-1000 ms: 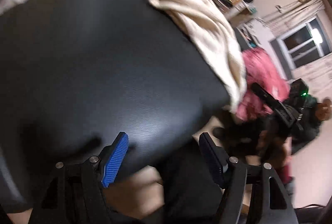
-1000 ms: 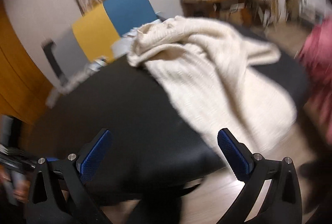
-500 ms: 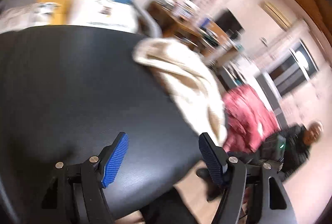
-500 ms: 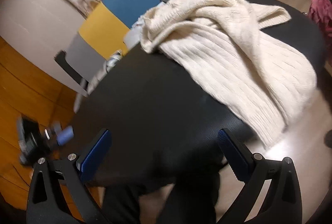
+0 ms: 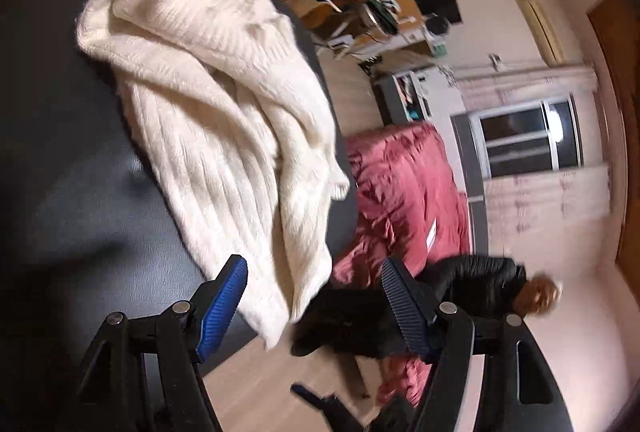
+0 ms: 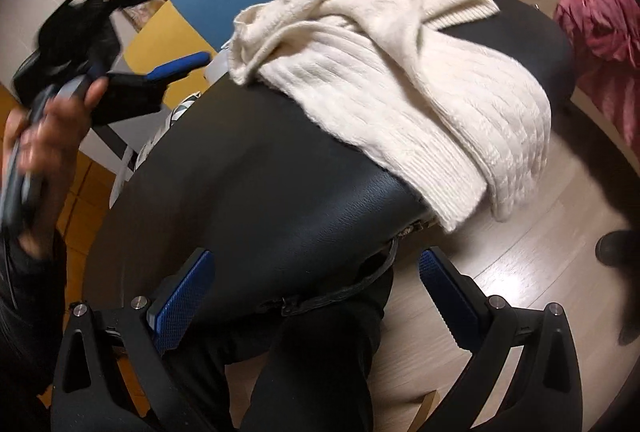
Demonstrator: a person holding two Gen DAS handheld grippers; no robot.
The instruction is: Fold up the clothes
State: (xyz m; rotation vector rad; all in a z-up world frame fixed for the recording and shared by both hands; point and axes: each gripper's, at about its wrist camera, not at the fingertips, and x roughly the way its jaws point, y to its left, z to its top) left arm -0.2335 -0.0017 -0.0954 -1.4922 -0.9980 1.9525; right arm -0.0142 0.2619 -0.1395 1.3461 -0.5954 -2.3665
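1. Hovering just past the near rim of the black round desk (image 5: pixel 68 192), the left tongs (image 5: pixel 314 302) stand wide apart with nothing between the blue pads; the hem end of the cream cable-knit sweater (image 5: pixel 224 120) droops over the rim right ahead of them, between the two pads as that camera sees it.
2. Seen from the left wrist, the sweater's long axis runs from its bunched collar end at the far side of the desk down toward the tongs, so the hem is the nearest part to grip.
3. The right tongs (image 6: pixel 316 306) are also spread wide and hold nothing; they sit low, off the near edge of the desk (image 6: pixel 240 184) above the person's dark trousers, and the sweater (image 6: pixel 400 80) lies well ahead and to the right.
4. In my judgement the left tongs are the nearer, so the first grip on the hanging hem falls to them.
5. The sweater looks thick, ribbed and soft, and it is crumpled: one sleeve is thrown across the body, the collar end is heaped up, and the hem and part of one side hang off the desk. It will need spreading flat before any fold.
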